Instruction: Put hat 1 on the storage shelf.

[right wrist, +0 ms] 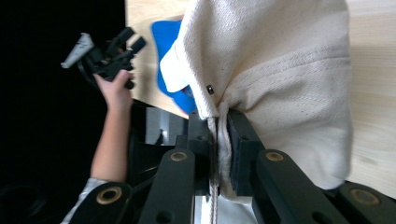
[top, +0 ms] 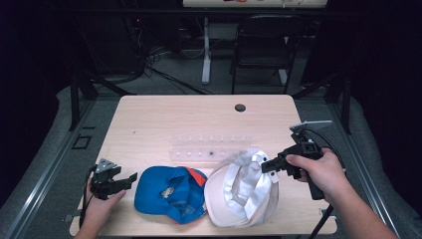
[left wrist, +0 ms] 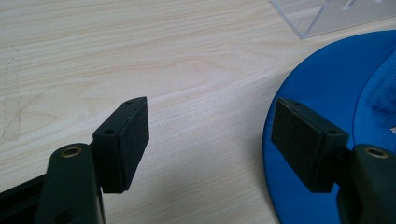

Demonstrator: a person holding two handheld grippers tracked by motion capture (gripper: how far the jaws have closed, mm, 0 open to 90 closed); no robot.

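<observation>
Currently, scene: two caps lay on bench (top: 149,119).
Right gripper (top: 269,166): clamped on white cap (top: 239,191) rim, lifted beside blue cap (top: 169,194).
Left gripper (top: 130,178): spread, empty.
Risk: thin fabric hold likely slipped free if tugged.

the cream cap (top: 239,191) is sitting upside down, its white lining facing up, its rim pinched between the right gripper (top: 267,166) jaws and lifting at that edge. the blue cap (top: 169,193) is lying flat just beside the left gripper (top: 130,178), touching the cream cap.
</observation>
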